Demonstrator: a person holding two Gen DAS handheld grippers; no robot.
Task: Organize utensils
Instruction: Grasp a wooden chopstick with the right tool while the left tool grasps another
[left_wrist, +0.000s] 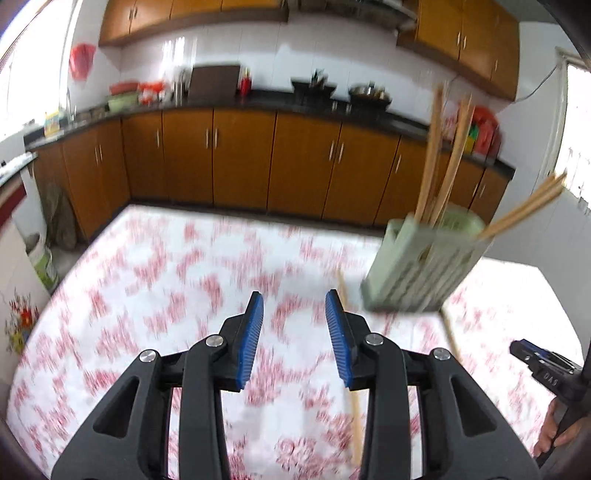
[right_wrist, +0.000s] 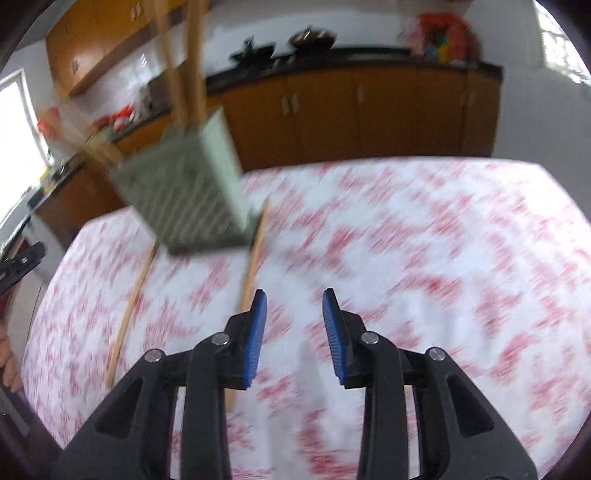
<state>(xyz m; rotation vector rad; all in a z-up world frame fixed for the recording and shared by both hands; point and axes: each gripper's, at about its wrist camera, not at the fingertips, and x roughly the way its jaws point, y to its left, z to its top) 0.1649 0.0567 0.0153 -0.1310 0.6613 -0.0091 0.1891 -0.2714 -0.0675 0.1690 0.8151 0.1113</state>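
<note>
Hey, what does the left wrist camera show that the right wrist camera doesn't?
Only the left wrist view shows the left gripper close up, open and empty, and a white bucket on the floor at the left edge.

Only the right wrist view shows the right gripper close up, also open and empty, with two loose chopsticks lying on the cloth.

Both show the green holder with chopsticks standing in it, the red-patterned tablecloth and the wooden cabinets.

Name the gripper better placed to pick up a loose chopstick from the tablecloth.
Probably the right gripper: open and empty, its left finger almost at a chopstick lying beside the green holder. The left gripper is open too, another chopstick passing under its finger.
</note>
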